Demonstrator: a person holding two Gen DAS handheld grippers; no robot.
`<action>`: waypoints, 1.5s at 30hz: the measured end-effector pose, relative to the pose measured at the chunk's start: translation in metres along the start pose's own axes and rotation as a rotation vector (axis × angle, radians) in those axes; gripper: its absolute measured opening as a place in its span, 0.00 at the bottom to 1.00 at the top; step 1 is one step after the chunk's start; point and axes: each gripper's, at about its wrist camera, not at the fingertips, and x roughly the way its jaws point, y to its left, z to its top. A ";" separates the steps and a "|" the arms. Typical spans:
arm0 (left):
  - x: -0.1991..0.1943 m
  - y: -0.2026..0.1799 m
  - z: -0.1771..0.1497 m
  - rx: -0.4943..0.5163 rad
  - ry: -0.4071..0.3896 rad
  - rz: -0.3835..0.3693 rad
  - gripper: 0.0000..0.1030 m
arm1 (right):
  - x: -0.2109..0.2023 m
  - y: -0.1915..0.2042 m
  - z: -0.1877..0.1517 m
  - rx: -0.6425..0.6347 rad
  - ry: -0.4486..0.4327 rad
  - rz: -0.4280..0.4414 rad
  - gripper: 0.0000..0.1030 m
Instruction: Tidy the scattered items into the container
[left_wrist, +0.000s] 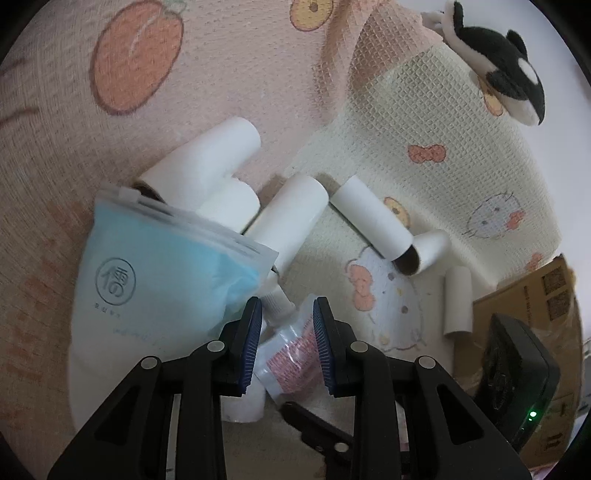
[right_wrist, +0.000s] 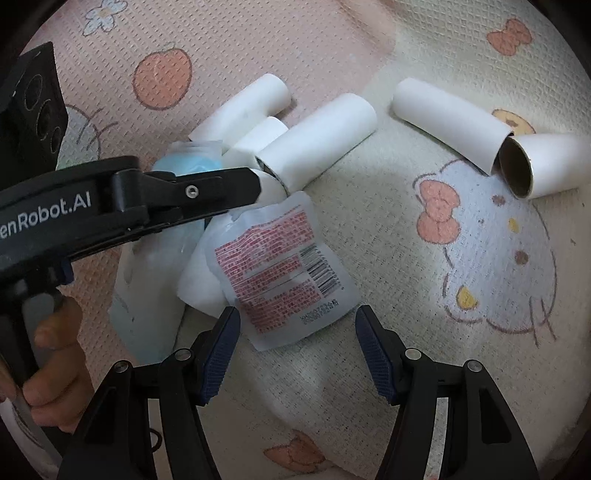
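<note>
Closest in the left wrist view, the left gripper (left_wrist: 287, 325) hangs low over a small pouch (left_wrist: 291, 354) with red writing. Its jaws stand a little apart, one on each side of the pouch's top near the white cap (left_wrist: 275, 301), but I cannot tell if the pads squeeze it yet. In the right wrist view, the right gripper (right_wrist: 297, 341) sits at six o'clock with its jaws wide and nothing between them. The same small pouch (right_wrist: 284, 273) lies just past its tips, toward twelve o'clock. At nine o'clock a hand (right_wrist: 55, 354) holds the other gripper's black handle. Next to the small pouch, at about ten o'clock in the left view, lies a big blue bag (left_wrist: 159, 273). Behind it, white paper rolls (left_wrist: 288, 221) lie in a heap, some touching each other. Farther off at two o'clock more rolls (left_wrist: 373, 221) lie apart on the play mat (left_wrist: 258, 74). A cardboard box (left_wrist: 532, 295) shows at four o'clock at the edge; I think this is the container. Far away at one o'clock lies a toy whale (left_wrist: 498, 62). The pouch looks smooth and floppy, so it could slip out if only its edge is pinched. Both grippers are near the same pouch and could bump. Pulling the pouch could also knock the rolls and make them roll away.
</note>
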 end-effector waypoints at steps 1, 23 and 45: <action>0.002 0.001 -0.001 -0.012 0.015 -0.026 0.31 | 0.001 -0.001 0.001 -0.001 0.001 0.008 0.60; -0.009 -0.047 -0.011 0.141 0.072 -0.073 0.19 | -0.047 -0.002 0.005 0.030 -0.151 0.028 0.60; -0.001 -0.063 0.003 0.028 0.071 0.022 0.19 | -0.046 -0.022 0.002 0.105 -0.213 0.019 0.60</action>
